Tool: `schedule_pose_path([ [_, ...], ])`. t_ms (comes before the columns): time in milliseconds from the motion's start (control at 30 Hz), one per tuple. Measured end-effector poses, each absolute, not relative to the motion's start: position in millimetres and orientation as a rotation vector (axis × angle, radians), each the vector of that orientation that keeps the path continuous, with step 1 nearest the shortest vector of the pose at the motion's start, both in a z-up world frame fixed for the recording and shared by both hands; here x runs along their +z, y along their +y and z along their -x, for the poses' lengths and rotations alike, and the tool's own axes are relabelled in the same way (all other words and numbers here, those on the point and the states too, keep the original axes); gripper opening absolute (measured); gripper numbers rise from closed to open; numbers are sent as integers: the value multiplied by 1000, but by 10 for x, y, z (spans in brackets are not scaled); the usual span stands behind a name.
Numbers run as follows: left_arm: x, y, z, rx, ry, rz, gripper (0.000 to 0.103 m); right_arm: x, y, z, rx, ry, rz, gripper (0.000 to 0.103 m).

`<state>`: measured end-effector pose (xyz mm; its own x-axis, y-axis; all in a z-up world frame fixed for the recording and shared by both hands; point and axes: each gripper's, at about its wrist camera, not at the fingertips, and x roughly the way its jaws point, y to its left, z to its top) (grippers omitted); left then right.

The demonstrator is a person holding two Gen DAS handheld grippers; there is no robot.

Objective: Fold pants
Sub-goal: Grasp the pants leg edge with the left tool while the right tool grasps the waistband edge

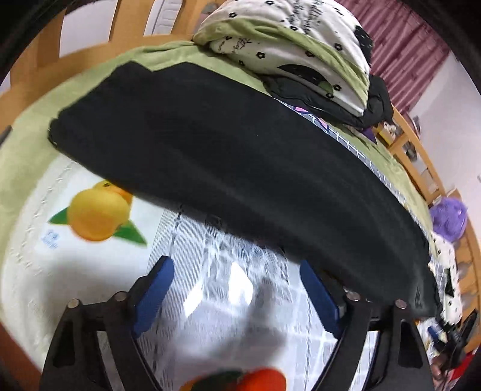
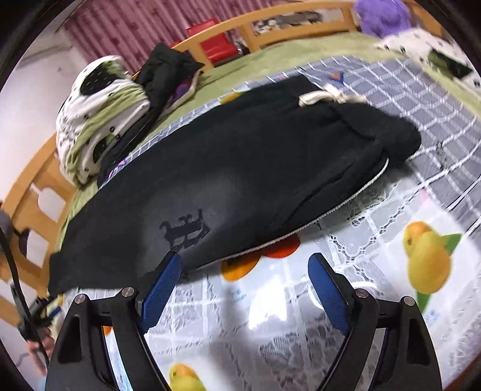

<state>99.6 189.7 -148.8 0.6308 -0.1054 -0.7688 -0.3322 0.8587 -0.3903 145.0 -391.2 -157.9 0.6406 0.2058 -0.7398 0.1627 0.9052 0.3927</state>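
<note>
Black pants (image 1: 228, 156) lie folded lengthwise on a fruit-print cloth on a bed. In the right wrist view the pants (image 2: 240, 180) show a dark printed mark, a waistband end at the right and a white drawstring (image 2: 327, 96). My left gripper (image 1: 236, 267) is open and empty, just in front of the pants' near edge, with its right finger (image 1: 318, 294) next to the fabric. My right gripper (image 2: 245, 270) is open and empty, with its left finger (image 2: 162, 285) at the pants' near edge.
A folded white and green quilt (image 1: 294, 45) and dark clothes (image 2: 168, 72) lie at the bed's far side. A wooden bed rail (image 2: 270, 27) runs round the bed. A purple plush toy (image 1: 448, 216) and a red box (image 2: 213, 39) lie beyond. A green sheet (image 1: 27, 144) borders the cloth.
</note>
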Motion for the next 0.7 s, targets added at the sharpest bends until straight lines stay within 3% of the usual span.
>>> schedule_pose_path([
  [133, -1561, 2003, -1191, 118, 856, 569, 82, -1732, -3938, -1627, 26, 894, -504, 85],
  [200, -1614, 2070, -1308, 124, 856, 606, 76, -1777, -3942, -1697, 32, 886, -527, 84],
  [267, -1629, 2136, -1381, 153, 855, 626, 54, -1835, -3935, -1806, 27, 889, -533, 74],
  [300, -1639, 2186, -1411, 178, 862, 640, 49, -1850, -3927, -1853, 20, 894, -529, 58],
  [333, -1647, 2258, -1419, 204, 865, 670, 34, -1864, -3922, -1900, 7, 905, -521, 45],
  [367, -1660, 2343, -1412, 224, 865, 710, 18, -1866, -3918, -1949, -16, 922, -513, 42],
  [400, -1671, 2409, -1414, 230, 876, 733, 14, -1857, -3929, -1974, -30, 927, -514, 34],
  [533, -1467, 2340, -1453, 192, 871, 571, 10, -1639, -3892, -1975, -27, 893, -476, 25],
  [700, -976, 2281, -1551, 172, 787, 492, 10, -1253, -3793, -2089, -9, 844, -402, 24],
])
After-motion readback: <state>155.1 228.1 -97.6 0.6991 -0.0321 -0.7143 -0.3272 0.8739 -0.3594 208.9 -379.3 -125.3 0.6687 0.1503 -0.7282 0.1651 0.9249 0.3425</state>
